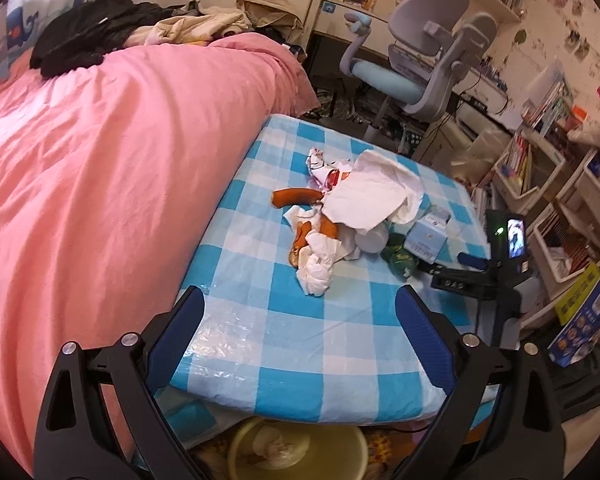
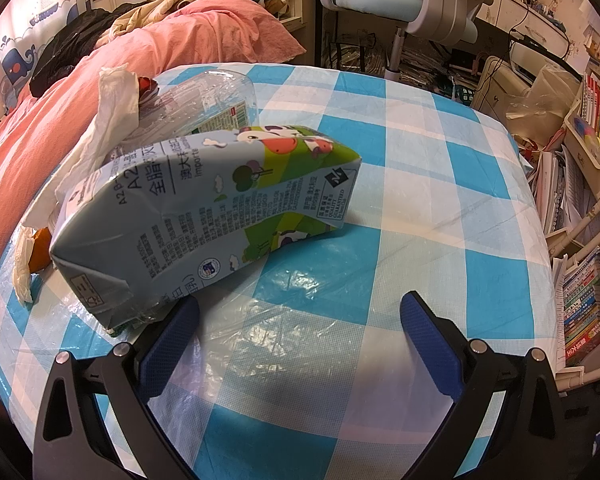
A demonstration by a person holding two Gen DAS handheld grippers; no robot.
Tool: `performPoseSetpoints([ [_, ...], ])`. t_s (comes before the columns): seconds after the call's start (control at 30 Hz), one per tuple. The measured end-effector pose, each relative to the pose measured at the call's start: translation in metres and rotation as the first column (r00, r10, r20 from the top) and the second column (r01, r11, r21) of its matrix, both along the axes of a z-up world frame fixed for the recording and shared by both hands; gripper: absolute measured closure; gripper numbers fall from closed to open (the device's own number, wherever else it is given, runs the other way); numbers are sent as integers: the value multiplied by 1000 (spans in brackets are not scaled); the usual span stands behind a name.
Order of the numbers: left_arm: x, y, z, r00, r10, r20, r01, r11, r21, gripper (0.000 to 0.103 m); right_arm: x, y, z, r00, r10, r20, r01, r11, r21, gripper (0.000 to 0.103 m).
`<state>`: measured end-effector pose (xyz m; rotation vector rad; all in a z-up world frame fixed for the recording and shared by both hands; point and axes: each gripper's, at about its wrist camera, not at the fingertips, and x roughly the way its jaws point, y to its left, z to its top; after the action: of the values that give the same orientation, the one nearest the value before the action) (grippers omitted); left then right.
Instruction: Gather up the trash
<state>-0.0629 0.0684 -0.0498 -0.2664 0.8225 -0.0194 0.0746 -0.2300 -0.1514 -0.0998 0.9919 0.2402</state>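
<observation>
**Blue checks, and trash to pick up**

Blue and white squares cover the table (image 1: 284, 344), and all my trash sits on that cloth. The pink bed (image 1: 100, 168) is on the left, and the table touches it.

I think my job right now is to grab the first piece. My right gripper (image 2: 300, 314) is wide open and has nothing in it. The milk carton (image 2: 204, 216) lies on its side just in front of it, a bit to the left. The left finger (image 2: 168, 344) is right by the carton's near end. I should slide left so the carton goes between both fingers, then squeeze gently, because it looks soft and could squash. The carton leans on other stuff, so lifting it slowly may stop things rolling.

My left gripper (image 1: 300, 308) is wide open too, and empty. It is back at the near edge of the table, away from the pile.

The yellow bin (image 1: 296, 452) waits under the near edge.

The carton is pale blue with green grass and a cow. Behind it lies a clear plastic bottle (image 2: 204, 100). White tissues (image 1: 364, 192) are crumpled over the pile. Orange peel (image 1: 296, 197) pokes out on the left.
</observation>
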Motion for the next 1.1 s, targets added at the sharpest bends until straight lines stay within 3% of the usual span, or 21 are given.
performPoseSetpoints([
  [0.4,11,0,-9,999,50,4,-50,995,83,10,1,0,0,1000,0,0,0,1000,0,7],
  [0.53,17,6,-9,997,72,2,-72,995,73,10,0,0,0,1000,0,0,0,1000,0,7],
  [1.1,79,16,-39,994,6,-110,4,996,87,10,1,0,0,1000,0,0,0,1000,-1,7],
])
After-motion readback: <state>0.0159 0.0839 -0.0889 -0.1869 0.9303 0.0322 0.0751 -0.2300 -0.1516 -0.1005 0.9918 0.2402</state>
